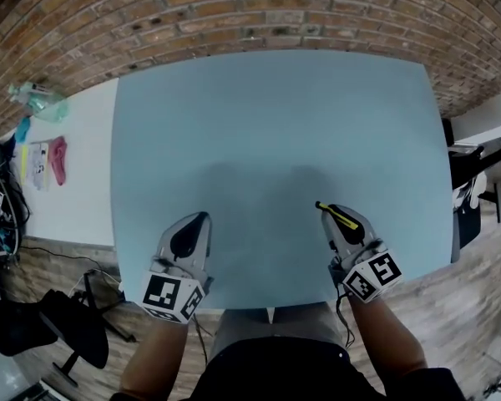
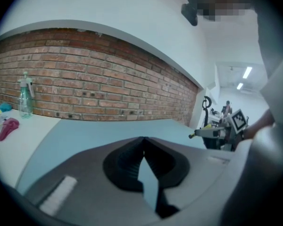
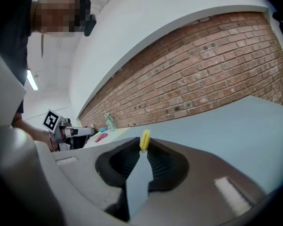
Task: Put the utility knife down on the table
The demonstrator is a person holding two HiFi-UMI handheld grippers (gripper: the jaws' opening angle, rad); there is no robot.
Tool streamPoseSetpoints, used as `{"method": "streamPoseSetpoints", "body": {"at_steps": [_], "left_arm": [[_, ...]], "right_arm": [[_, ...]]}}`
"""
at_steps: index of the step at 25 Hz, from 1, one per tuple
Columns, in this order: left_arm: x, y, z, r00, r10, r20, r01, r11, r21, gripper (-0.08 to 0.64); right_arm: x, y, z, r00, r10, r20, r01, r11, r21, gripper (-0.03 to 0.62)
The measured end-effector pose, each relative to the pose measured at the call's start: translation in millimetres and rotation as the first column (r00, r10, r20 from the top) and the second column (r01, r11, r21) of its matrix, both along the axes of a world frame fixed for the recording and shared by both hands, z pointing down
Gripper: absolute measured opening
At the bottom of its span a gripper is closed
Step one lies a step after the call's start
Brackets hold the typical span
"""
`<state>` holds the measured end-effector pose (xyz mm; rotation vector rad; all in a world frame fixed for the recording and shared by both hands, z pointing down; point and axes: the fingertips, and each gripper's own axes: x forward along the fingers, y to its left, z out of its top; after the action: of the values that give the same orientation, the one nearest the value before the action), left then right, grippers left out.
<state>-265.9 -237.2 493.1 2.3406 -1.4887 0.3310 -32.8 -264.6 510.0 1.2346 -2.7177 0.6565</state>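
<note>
My right gripper (image 1: 327, 214) hovers over the near right part of the light blue table (image 1: 275, 115), shut on a yellow and black utility knife (image 1: 339, 216). The knife lies along the jaws and its dark tip sticks out past them toward the left. In the right gripper view only the knife's yellow end (image 3: 145, 140) shows, pinched between the fingertips. My left gripper (image 1: 204, 219) hangs over the near left part of the table. Its fingertips (image 2: 143, 141) meet with nothing between them. The left gripper view also catches the right gripper (image 2: 212, 132) from the side.
A brick wall (image 1: 259, 11) runs behind the table. A white table (image 1: 79, 174) to the left carries a spray bottle (image 1: 37, 100) and a pink object (image 1: 58, 159). Black chairs stand at the lower left (image 1: 58, 324) and at the right (image 1: 468, 182).
</note>
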Motion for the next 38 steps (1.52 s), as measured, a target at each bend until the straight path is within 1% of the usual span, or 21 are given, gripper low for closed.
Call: {"method": "streamPoseSetpoints", "body": {"at_steps": [8,22,27,33,38], "left_arm": [[-5.6,-3.6,19.5,0.999,-0.039,0.031,0.04,0.999,-0.036,0.003],[-2.8,-19.3,34.3,0.998,-0.06,0.03,0.062,0.996,-0.068,0.004],[-6.2,-23.3,39.8,0.996,-0.083,0.035,0.086,0.993,-0.086,0.003],[-2.5,-20.3,48.4,0.996,-0.081,0.034,0.085,0.99,-0.114,0.003],[4.4,-20.7,50.1,0.996,-0.078,0.031,0.081,0.989,-0.121,0.003]], "right_arm": [[-5.4,-10.6,36.6,0.999,-0.034,-0.01,0.034,0.997,-0.065,0.051],[-6.8,-18.0,69.0,0.996,-0.082,-0.029,0.078,0.989,-0.126,0.051],[-3.8,-20.0,80.8,0.995,-0.094,-0.026,0.089,0.985,-0.145,0.051],[-1.6,-20.4,93.7,0.995,-0.097,-0.03,0.091,0.982,-0.168,0.051],[-2.0,-20.9,101.4,0.993,-0.111,-0.029,0.103,0.977,-0.188,0.051]]}}
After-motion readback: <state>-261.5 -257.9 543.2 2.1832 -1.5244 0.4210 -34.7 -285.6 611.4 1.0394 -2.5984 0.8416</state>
